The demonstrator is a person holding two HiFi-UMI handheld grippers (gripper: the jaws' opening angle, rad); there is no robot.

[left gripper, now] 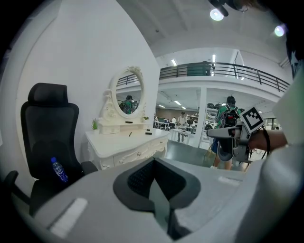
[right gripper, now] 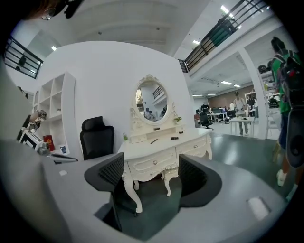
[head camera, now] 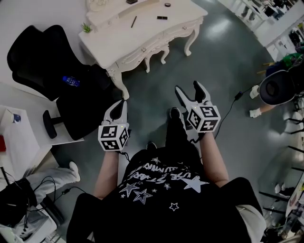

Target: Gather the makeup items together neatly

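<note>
The person stands well back from the white carved bench [head camera: 142, 35], both grippers held over the grey floor and clear of it. The left gripper [head camera: 122, 105] has its jaws pressed together with nothing between them. The right gripper [head camera: 188, 88] has its jaws spread wide and holds nothing; through the gap its own view shows only the bench's front legs and drawers.

The makeup items lie scattered on the bench top. A thin dark pencil [head camera: 134, 21] lies about midway between the front and back edges. A flat black case [head camera: 162, 18] sits apart from it toward the right edge, and a small round dark piece [head camera: 167, 4] lies near the back right corner. An oval mirror [right gripper: 153, 100] stands along the back edge, with a small green plant [head camera: 86, 28] at the back left corner.

A black office chair [head camera: 47, 61] stands beside the bench's left edge, with a blue bottle [head camera: 71, 81] on its seat.
</note>
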